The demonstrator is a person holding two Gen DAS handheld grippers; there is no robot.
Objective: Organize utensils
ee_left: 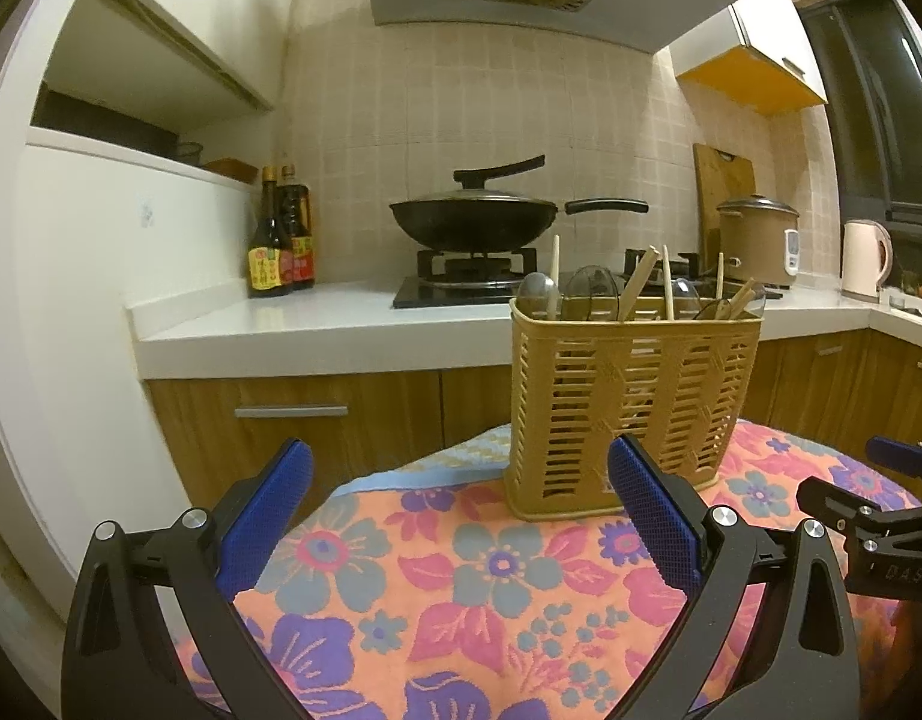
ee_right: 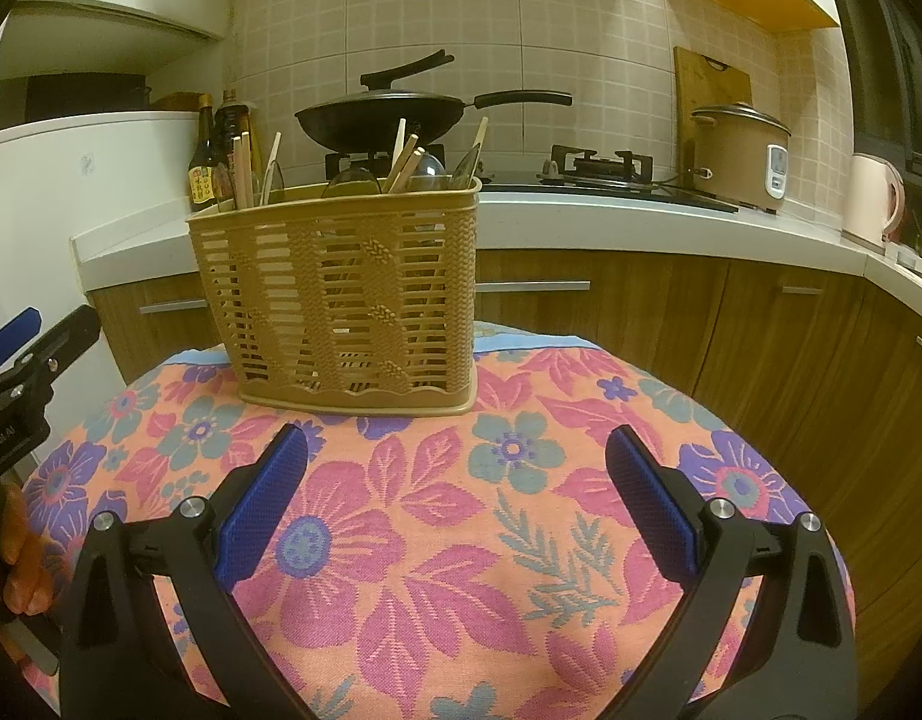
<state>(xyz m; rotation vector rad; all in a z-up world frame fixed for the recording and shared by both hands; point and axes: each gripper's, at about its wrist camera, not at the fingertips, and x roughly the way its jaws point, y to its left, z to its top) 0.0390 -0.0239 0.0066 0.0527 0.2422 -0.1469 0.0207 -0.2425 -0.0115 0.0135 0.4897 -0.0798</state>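
left wrist view shows the tan slotted plastic utensil basket (ee_left: 632, 408) standing upright near the far edge of a small table draped in an orange floral cloth (ee_left: 461, 576), with wooden chopsticks (ee_left: 638, 288) and grey spoons (ee_left: 536, 291) poking out of its top. they lean at loose angles, handles and tips aimed upward, long axes roughly vertical, probably because the basket's deep walls prop them. the basket's own long side runs left to right across both views. the left gripper (ee_left: 461, 516) hangs released, blue pads spread wide with nothing between them, just short of the basket. right wrist view shows the right gripper (ee_right: 458, 501) likewise released and empty, set back from the basket, seemingly so either claw can reach in.
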